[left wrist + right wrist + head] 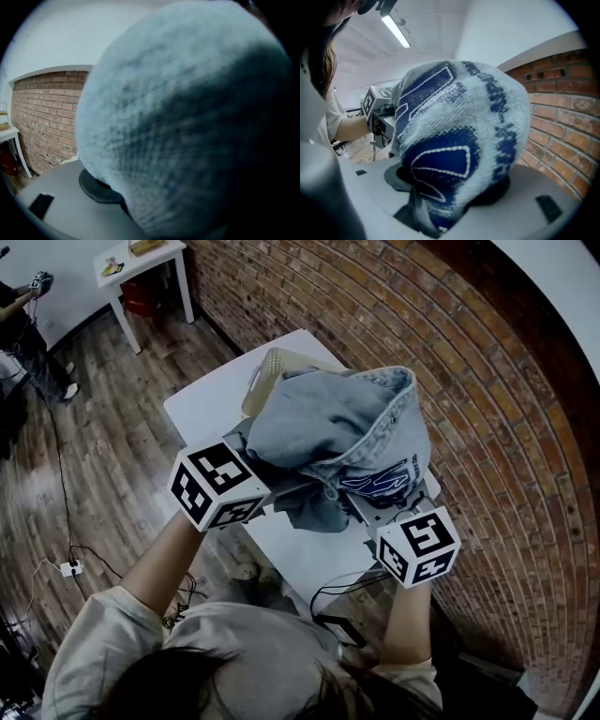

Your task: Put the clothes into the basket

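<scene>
Between left tool [279, 487], right tool [367, 506], clothes [319, 418] clamped

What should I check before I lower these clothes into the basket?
1. Left gripper clamped on the clothes bundle: ok.
2. Right gripper clamped on the bundle's blue-printed fabric: ok.
3. Basket standing on the white table: ok, its rim shows beyond the bundle.
4. Basket opening free: cannot tell, the bundle hides it.
5. Hanging fabric clear of the table: cannot tell.
</scene>
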Action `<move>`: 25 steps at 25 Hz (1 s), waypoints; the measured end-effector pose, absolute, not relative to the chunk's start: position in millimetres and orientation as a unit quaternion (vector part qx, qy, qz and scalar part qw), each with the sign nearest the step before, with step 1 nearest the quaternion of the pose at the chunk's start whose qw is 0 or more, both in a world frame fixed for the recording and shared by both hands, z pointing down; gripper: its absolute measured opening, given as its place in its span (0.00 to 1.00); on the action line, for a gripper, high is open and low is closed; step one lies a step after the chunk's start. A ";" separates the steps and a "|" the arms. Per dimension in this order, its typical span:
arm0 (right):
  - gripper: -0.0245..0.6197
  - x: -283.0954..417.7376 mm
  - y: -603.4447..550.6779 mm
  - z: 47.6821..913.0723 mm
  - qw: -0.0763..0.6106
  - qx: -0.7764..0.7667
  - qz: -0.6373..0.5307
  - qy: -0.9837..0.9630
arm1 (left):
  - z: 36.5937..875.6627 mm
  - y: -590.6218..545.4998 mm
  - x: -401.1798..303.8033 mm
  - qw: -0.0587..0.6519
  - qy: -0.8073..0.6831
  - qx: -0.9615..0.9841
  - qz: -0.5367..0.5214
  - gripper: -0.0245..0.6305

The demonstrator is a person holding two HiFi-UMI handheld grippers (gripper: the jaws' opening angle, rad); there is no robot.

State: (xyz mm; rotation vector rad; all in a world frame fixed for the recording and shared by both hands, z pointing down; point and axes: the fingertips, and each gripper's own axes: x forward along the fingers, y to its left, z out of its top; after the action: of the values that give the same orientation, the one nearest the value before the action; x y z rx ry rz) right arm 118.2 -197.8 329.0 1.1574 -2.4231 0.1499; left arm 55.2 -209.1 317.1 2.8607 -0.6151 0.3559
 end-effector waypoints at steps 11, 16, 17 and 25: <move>0.50 116.5 -274.2 284.6 0.189 0.429 -0.023 -0.883 | 271.7 -280.6 52.1 0.020 -0.242 0.965 0.096 0.56; 0.50 123.3 -314.6 296.9 0.175 0.457 -0.041 -0.871 | 280.6 -321.3 57.5 -0.016 -0.251 0.964 0.086 0.55; 0.50 124.8 -322.3 302.0 0.174 0.463 -0.043 -0.868 | 285.5 -328.9 58.5 -0.021 -0.255 0.963 0.083 0.55; 0.50 132.3 -368.9 351.9 0.180 0.481 -0.034 -0.858 | 339.4 -373.5 62.8 -0.010 -0.265 0.960 0.084 0.54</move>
State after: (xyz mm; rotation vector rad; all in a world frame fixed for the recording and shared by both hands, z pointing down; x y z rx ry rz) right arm 132.3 -368.9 351.9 1.3579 -2.4235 -0.0954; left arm 62.8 -373.5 339.4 3.0375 -0.8390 0.2671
